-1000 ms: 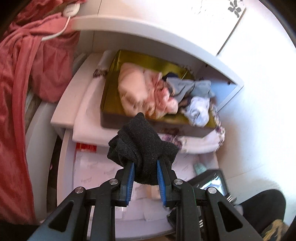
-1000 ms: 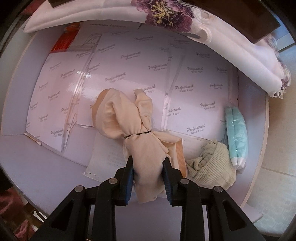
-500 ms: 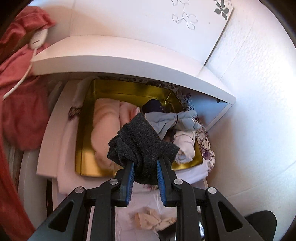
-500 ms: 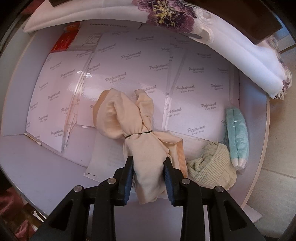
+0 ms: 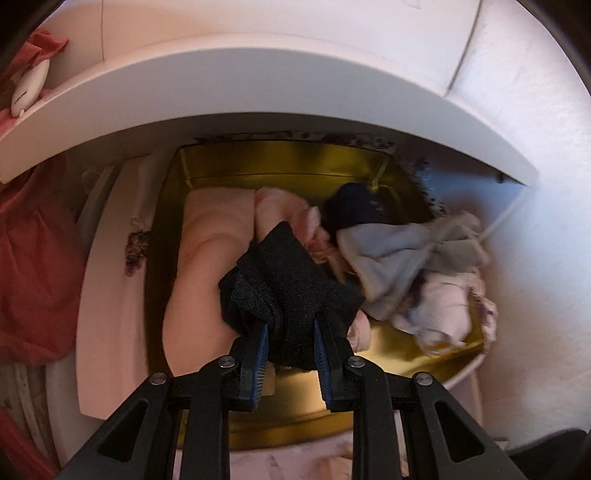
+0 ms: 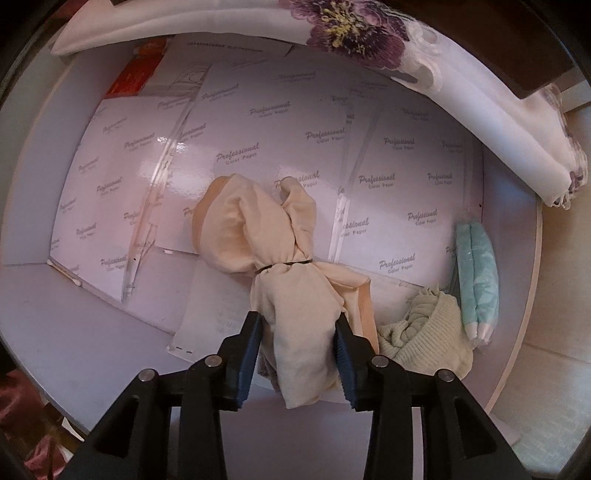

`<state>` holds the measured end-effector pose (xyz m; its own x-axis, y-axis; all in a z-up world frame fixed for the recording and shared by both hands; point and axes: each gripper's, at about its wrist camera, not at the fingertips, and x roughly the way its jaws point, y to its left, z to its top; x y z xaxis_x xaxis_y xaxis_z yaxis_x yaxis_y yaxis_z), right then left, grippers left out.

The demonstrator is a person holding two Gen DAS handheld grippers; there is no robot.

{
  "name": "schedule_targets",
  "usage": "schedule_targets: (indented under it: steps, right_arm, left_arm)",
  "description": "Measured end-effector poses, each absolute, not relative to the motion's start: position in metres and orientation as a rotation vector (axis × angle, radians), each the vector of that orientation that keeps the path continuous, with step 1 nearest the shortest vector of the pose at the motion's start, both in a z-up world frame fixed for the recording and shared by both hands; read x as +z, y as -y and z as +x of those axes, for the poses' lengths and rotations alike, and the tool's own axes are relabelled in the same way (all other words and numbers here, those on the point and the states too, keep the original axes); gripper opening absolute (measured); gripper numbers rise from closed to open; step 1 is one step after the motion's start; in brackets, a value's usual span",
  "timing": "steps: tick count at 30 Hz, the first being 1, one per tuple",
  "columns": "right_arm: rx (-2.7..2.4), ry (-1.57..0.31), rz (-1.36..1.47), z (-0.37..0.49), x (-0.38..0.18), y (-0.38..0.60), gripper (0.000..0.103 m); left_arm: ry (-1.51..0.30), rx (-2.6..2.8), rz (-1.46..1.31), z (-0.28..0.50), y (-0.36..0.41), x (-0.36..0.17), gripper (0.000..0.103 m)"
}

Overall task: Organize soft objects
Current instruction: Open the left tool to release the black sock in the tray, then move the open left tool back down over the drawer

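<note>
My left gripper [image 5: 290, 321] is shut on a dark grey knitted sock [image 5: 288, 280] and holds it over a gold tin [image 5: 280, 166]. In the tin lie a pink folded cloth [image 5: 207, 251], a navy item [image 5: 354, 206], a grey bundle [image 5: 402, 251] and a pale bundle [image 5: 443, 310]. My right gripper [image 6: 297, 323] points down at a beige bundle [image 6: 258, 221] tied with a thin band, which lies on a white shelf [image 6: 92, 332]. Its jaws are opening, with the bundle's lower end between them and the pads still against its sides.
A white shelf board [image 5: 295, 85] overhangs the tin closely. Red fabric [image 5: 29, 258] hangs at the left. On the lower shelf lie packs of colour paper [image 6: 277, 122], a pale green knit [image 6: 428, 339] and a mint packet [image 6: 476, 273]. A flowered cloth [image 6: 369, 33] drapes along its top edge.
My left gripper carried the dark sock forward, from in front of the tin to over its contents. The right gripper's jaws widened around the beige bundle without shifting place.
</note>
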<state>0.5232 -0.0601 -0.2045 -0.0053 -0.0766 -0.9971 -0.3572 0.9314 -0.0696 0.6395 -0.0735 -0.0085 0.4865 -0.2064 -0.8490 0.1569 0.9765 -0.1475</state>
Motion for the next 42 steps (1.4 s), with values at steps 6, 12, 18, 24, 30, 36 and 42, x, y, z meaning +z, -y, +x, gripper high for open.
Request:
schedule_targets:
  steps: [6,12,18,24,30,36,42]
  right_arm:
    - [0.230,-1.569,-0.355,0.523,-0.206,0.059,0.039]
    - [0.228,-1.568,-0.350,0.522,-0.205,0.060,0.039]
    - [0.228,-1.567,-0.350,0.522,-0.205,0.061,0.039]
    - [0.227,-1.567,-0.348,0.523,-0.206,0.062,0.039]
    - [0.225,-1.566,-0.345,0.523,-0.206,0.062,0.039]
    - [0.224,-1.565,-0.343,0.523,-0.206,0.063,0.039]
    - [0.221,-1.563,-0.341,0.523,-0.205,0.065,0.039]
  left_arm:
    - [-1.051,-0.201,-0.093,0.646,0.060,-0.015,0.028]
    - [-1.066,-0.194,-0.157,0.635,0.055,-0.016,0.038]
    - [-1.066,-0.183,-0.187,0.621,0.047,-0.011,0.041]
    - [-1.048,-0.152,-0.184,0.610,0.042,-0.005,0.041]
    - [-1.060,-0.100,-0.204,0.593,0.032,-0.009,0.041]
    - [-1.051,-0.062,-0.214,0.572,0.024,-0.011,0.041]
    - [-1.016,-0.044,-0.204,0.543,0.018,-0.003,0.041]
